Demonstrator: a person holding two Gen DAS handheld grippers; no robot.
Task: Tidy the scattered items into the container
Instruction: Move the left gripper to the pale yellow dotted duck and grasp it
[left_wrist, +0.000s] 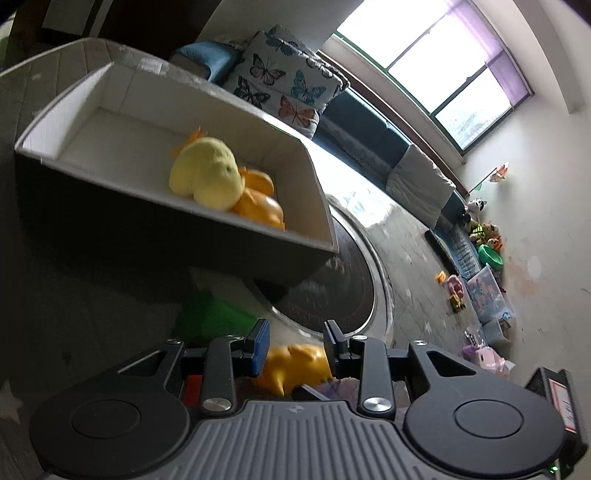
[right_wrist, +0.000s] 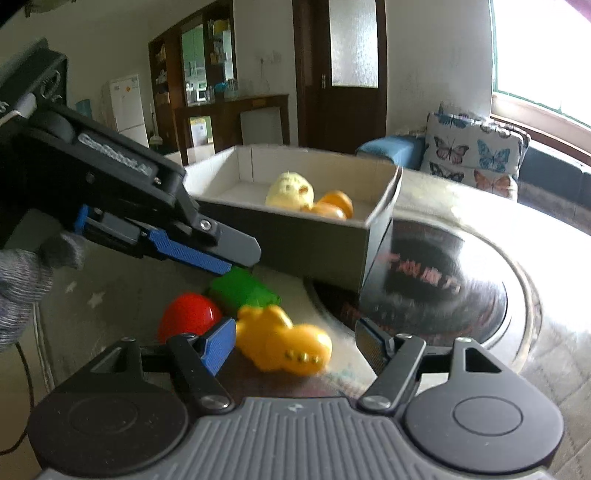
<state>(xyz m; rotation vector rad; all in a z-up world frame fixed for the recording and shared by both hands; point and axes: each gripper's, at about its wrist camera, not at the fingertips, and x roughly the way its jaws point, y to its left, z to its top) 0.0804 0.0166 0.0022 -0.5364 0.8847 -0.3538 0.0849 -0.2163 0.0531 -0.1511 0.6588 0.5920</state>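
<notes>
A grey box with a white inside (left_wrist: 317, 177) (right_wrist: 380, 206) stands on the table and holds a pale yellow plush (left_wrist: 207, 173) (right_wrist: 290, 192) and orange toys (left_wrist: 258, 203) (right_wrist: 334, 205). In front of it lie a yellow plastic animal toy (right_wrist: 280, 339) (left_wrist: 295, 365), a green toy (right_wrist: 240, 288) (left_wrist: 214, 314) and a red toy (right_wrist: 188, 314). My right gripper (right_wrist: 295, 343) is open, its fingers on either side of the yellow toy. My left gripper (left_wrist: 295, 343) is open just above the same toys; it shows in the right wrist view (right_wrist: 207, 254) over the green toy.
A dark round plate (right_wrist: 443, 280) is set in the table under the box's right end. Behind are a butterfly cushion (left_wrist: 280, 85) (right_wrist: 476, 151), a dark sofa (left_wrist: 369, 136) and toys along the wall (left_wrist: 480, 236). A door and shelves stand at the back (right_wrist: 340, 74).
</notes>
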